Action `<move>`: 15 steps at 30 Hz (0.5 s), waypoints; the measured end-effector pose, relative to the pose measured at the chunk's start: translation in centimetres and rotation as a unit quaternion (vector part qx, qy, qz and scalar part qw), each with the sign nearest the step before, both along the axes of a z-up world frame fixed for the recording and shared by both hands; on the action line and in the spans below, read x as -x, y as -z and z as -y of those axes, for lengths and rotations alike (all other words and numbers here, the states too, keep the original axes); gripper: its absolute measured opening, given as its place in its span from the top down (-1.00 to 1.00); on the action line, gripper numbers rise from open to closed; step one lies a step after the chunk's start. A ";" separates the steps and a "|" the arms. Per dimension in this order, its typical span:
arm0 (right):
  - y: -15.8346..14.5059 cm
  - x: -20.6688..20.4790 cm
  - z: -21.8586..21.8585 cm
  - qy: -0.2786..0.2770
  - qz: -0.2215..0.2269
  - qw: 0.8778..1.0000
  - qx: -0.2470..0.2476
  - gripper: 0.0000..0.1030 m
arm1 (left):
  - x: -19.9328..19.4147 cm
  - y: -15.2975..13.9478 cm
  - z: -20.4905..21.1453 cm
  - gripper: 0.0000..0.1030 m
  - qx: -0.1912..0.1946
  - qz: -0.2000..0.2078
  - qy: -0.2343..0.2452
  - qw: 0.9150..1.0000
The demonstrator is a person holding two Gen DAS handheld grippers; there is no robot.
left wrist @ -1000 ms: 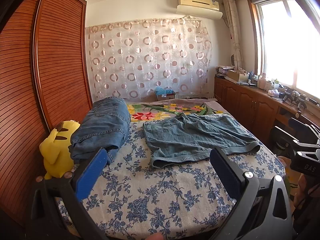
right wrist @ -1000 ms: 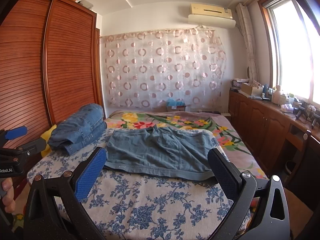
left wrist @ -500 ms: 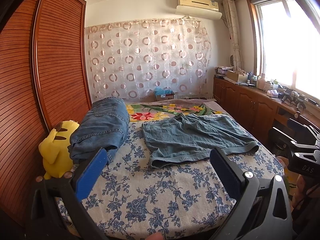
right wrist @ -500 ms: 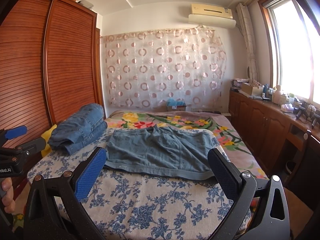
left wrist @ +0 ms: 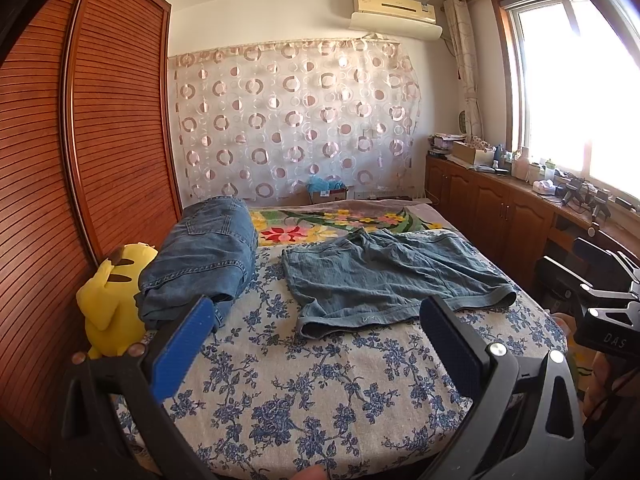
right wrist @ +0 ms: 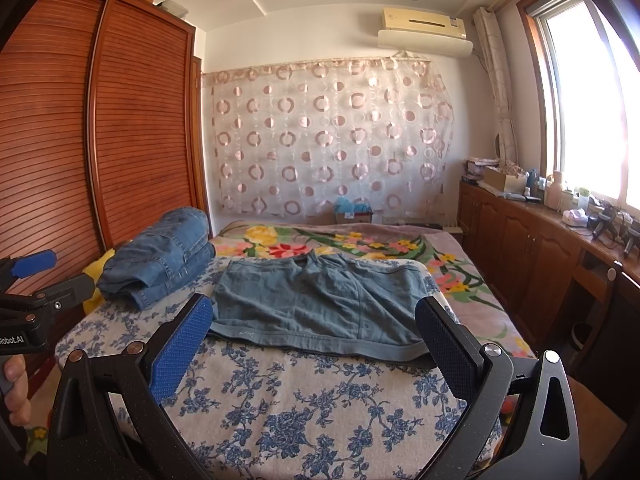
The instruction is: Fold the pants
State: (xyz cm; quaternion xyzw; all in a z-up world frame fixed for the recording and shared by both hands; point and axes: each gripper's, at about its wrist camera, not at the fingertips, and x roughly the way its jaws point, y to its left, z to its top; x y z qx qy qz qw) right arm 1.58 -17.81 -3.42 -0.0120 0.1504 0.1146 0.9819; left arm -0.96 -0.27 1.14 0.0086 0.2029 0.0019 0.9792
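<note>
The shorts (right wrist: 320,304) are laid flat on the bed (right wrist: 304,408), hem edge nearest, waistband toward the curtain (right wrist: 328,136); the long axis is seen running side to side. They are found straight ahead of the right gripper (right wrist: 316,344) and ahead-right of the left gripper (left wrist: 320,344), so the right is judged nearer. Both sets of jaws are spread wide; nothing is held or touched. Folded jeans (left wrist: 204,256) are noted left of the shorts.
</note>
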 end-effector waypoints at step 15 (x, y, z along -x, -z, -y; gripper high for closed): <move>-0.1 0.2 0.0 0.000 0.001 1.000 -0.001 -1.00 | 0.2 -0.6 0.1 -1.00 0.002 0.004 0.003 1.000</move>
